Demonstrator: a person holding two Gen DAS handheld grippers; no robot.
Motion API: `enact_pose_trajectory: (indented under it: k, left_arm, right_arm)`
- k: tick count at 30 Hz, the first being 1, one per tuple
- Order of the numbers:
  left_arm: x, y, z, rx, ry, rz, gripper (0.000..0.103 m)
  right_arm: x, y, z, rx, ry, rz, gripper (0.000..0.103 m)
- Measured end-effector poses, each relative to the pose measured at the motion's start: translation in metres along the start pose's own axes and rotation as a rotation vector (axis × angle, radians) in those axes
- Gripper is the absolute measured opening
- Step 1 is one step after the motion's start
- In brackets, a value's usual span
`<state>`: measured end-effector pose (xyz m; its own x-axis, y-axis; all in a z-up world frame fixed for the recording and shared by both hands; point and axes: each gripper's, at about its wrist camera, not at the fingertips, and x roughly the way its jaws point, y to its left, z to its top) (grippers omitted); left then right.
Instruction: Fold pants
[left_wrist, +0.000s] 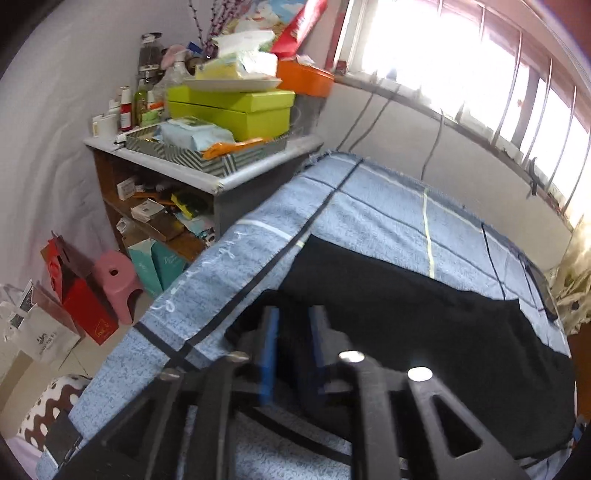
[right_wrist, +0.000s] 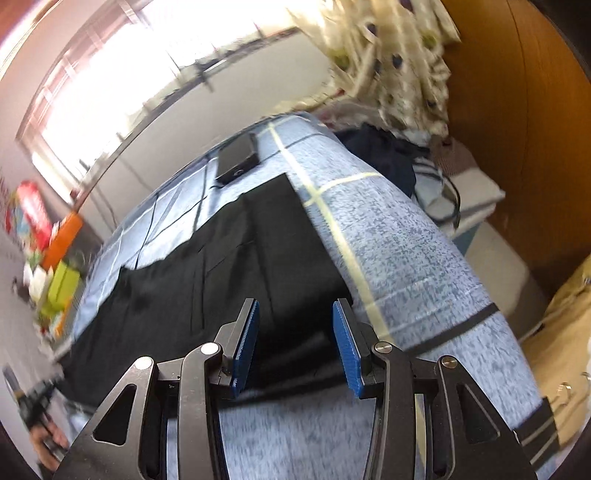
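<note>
Left wrist view: left claw (left_wrist: 291, 325) hangs over the near edge of the black pants (left_wrist: 424, 306), jaws apart. Blue pads sit on either side of a dark fold of cloth; blur hides whether they press it, so grip unclear. Pants lie flat and matte on the worktop cover (left_wrist: 388, 210), a pale blue, towel-like cloth with a dark and yellow-white grid, frayed at the far hem. Beyond the left edge: cluttered shelf unit (left_wrist: 207, 173), green box (left_wrist: 236, 107), pink plastic stool (left_wrist: 116, 280) on the floor.

Right wrist view: right claw (right_wrist: 295, 328) has jaws well apart, nothing clamped. Ribbed blue pads (right_wrist: 245, 347) on black metal fingers. Pants' near edge lies between and just beyond the tips, a thicker fold ridge running across under them; the rest stretches away to upper left. Black phone (right_wrist: 238, 157), glossy slab, lies on the cover past the pants' far corner, apart from them. Wood panel (right_wrist: 517, 129) at right.
</note>
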<state>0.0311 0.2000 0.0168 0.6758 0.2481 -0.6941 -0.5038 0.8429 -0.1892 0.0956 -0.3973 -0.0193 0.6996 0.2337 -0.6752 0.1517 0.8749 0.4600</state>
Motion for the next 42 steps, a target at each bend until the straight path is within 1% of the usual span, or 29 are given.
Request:
enact_pose_trajectory:
  k: [4,6,7,8,9,10,11,12,14,15,17,18,19,20,21,24,26,27,28,29,30,32,34,35,36,37,39,40,42]
  left_arm:
    - [0.012,0.009,-0.005,-0.036,0.060,0.032,0.034]
    - [0.017,0.009,-0.009,-0.043,0.096,0.019,0.037]
    - [0.017,0.007,-0.009,-0.031,0.090,0.024,0.038]
    - [0.017,0.003,-0.009,-0.011,0.088,0.031,0.037]
    - [0.019,-0.002,-0.008,0.017,0.094,0.031,0.037]
    - [0.019,-0.007,-0.006,0.049,0.086,0.042,0.016]
    - [0.019,-0.011,-0.005,0.079,0.073,0.061,0.004]
    - [0.019,-0.014,-0.003,0.094,0.069,0.067,0.005]
    - [0.016,-0.010,0.003,0.076,0.054,0.054,0.005]
    - [0.015,-0.008,0.006,0.071,0.049,0.053,0.005]
    - [0.022,-0.003,0.007,0.064,0.082,0.044,0.006]
    - [0.025,-0.002,0.007,0.068,0.096,0.046,0.009]
    - [0.025,-0.002,0.006,0.072,0.097,0.047,0.010]
    - [0.022,-0.001,0.007,0.072,0.088,0.037,0.010]
    - [0.017,0.001,0.008,0.070,0.073,0.029,0.010]
    - [-0.003,0.002,0.022,0.061,-0.004,0.025,0.011]
    - [-0.012,-0.005,0.032,0.073,-0.037,-0.017,0.014]
    - [-0.011,-0.013,0.036,0.093,-0.034,-0.060,0.023]
    - [-0.005,-0.025,0.038,0.128,-0.010,-0.106,0.032]
    - [0.004,-0.036,0.039,0.163,0.025,-0.142,0.033]
    - [0.015,-0.045,0.039,0.187,0.050,-0.156,0.033]
    - [0.047,-0.059,0.039,0.225,0.115,-0.140,0.033]
    - [0.080,-0.064,0.037,0.224,0.208,-0.157,0.033]
    - [0.082,-0.065,0.038,0.237,0.167,-0.154,0.034]
    - [0.084,-0.069,0.039,0.269,0.141,-0.119,0.035]
    - [0.089,-0.072,0.042,0.290,0.141,-0.095,0.035]
    - [0.098,-0.074,0.048,0.297,0.121,-0.046,0.035]
    - [0.102,-0.075,0.051,0.307,0.096,-0.037,0.035]
    - [0.107,-0.081,0.056,0.333,0.083,-0.006,0.036]
  right_arm:
    - [0.003,-0.002,0.001,0.010,0.002,-0.036,0.049]
    - [0.003,0.003,0.001,-0.007,0.005,-0.043,0.051]
    - [0.004,0.005,0.002,-0.019,0.005,-0.046,0.051]
    - [0.004,0.006,0.002,-0.033,-0.001,-0.049,0.047]
    - [0.003,0.007,0.003,-0.046,-0.010,-0.049,0.023]
    - [0.001,0.008,0.004,-0.055,-0.018,-0.051,0.013]
    - [-0.004,0.008,0.005,-0.056,-0.028,-0.026,0.010]
    - [-0.014,0.010,0.006,-0.061,-0.049,-0.009,0.007]
    - [-0.031,0.013,0.005,-0.074,-0.087,-0.011,0.007]
    - [-0.036,0.012,0.004,-0.074,-0.085,-0.007,0.007]
    - [-0.025,0.008,0.001,-0.096,-0.020,-0.031,0.008]
    - [-0.014,0.004,-0.001,-0.116,0.028,-0.082,0.013]
    - [-0.010,0.002,-0.002,-0.119,0.040,-0.105,0.018]
    - [-0.011,0.002,-0.001,-0.120,0.025,-0.113,0.026]
    - [-0.015,0.002,-0.001,-0.128,0.001,-0.122,0.029]
    - [-0.031,0.019,0.007,-0.198,-0.104,-0.161,0.032]
    - [-0.033,0.035,0.012,-0.253,-0.130,-0.131,0.032]
    - [-0.031,0.044,0.014,-0.283,-0.129,-0.107,0.032]
    - [-0.024,0.058,0.016,-0.327,-0.113,-0.073,0.032]
    - [-0.017,0.067,0.017,-0.354,-0.099,-0.055,0.032]
    - [-0.009,0.076,0.017,-0.380,-0.084,-0.038,0.032]
    - [0.014,0.094,0.019,-0.435,-0.045,-0.005,0.032]
    - [0.040,0.108,0.019,-0.470,0.022,0.004,0.032]
    - [0.051,0.112,0.019,-0.484,0.049,0.015,0.032]
    - [0.058,0.113,0.020,-0.493,0.064,0.013,0.032]
    - [0.071,0.113,0.021,-0.517,0.091,-0.012,0.032]
    - [0.088,0.110,0.027,-0.536,0.098,-0.069,0.032]
    - [0.094,0.108,0.031,-0.532,0.104,-0.062,0.032]
    - [0.102,0.104,0.041,-0.518,0.099,-0.038,0.032]
